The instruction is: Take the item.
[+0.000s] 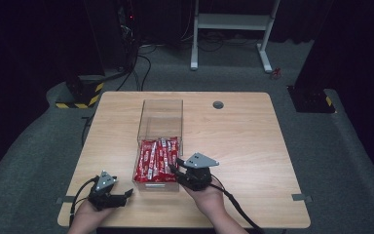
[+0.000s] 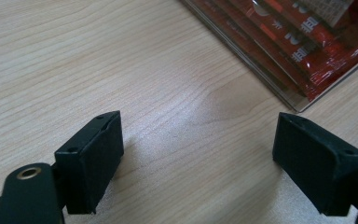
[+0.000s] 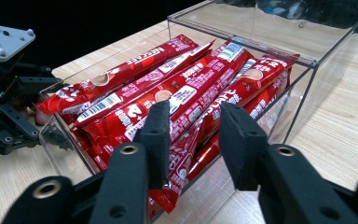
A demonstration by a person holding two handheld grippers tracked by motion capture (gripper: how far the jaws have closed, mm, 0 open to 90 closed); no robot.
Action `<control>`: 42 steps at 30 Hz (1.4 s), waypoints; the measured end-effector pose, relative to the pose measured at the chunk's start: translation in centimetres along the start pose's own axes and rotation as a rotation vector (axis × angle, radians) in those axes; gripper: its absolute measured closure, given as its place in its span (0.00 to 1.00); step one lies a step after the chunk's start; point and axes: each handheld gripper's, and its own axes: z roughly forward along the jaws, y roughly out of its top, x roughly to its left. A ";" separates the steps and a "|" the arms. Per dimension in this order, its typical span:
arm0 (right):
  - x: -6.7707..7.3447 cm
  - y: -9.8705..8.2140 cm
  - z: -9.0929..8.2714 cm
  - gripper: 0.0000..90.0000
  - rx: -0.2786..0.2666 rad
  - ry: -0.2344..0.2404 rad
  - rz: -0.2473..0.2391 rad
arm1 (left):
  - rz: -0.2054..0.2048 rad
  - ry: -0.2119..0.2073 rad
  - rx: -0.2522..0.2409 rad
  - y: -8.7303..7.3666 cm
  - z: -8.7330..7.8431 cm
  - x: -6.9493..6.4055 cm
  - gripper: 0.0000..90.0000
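- My right gripper sits at the near right corner of the clear box, jaws pointing into the near end where the red sachets lie.
- In the right gripper view the right gripper has its jaws part-open with a narrow gap; one red sachet runs up between them. Can't tell if the pads actually press it, so whether it's gripped I can't tell.
- Sachets are stacked lengthwise in the box, just ahead of and below my right jaws; the far half of the box, beyond the jaw tips, holds none.
- My left gripper rests low over the table, just to the left of the box's near corner, well short of the sachets.
- In the left gripper view the left gripper is wide open, nothing between the jaws, bare wood under them.
- From the left jaws, the box corner with sachets inside is ahead and to the upper right, apart from the jaws.
- The right gripper view also shows the left gripper off to the left side, just beside the box's wall.
- Each gripper is held by a hand: left hand, right hand, both at the near table edge.
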 end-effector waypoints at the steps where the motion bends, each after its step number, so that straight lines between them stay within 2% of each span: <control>1: 0.1 0.0 0.0 0.77 0.002 -0.002 -0.002 | 0.000 0.000 0.000 0.0 0.0 0.0 0.18; 8: 0.5 -0.1 0.2 0.87 -0.001 -0.027 -0.031 | 0.001 0.000 -0.001 0.0 0.0 0.0 0.18; 11: 0.5 -0.1 0.2 0.95 0.001 -0.041 -0.034 | 0.001 0.000 -0.001 0.0 0.0 0.0 0.18; 15: 0.5 -0.1 0.1 0.99 -0.005 -0.041 -0.030 | 0.001 -0.001 0.000 0.0 0.0 0.0 0.18; 42: 0.9 -0.5 -0.9 1.00 -0.009 -0.018 -0.031 | 0.003 -0.005 0.001 -0.1 -0.1 0.0 0.18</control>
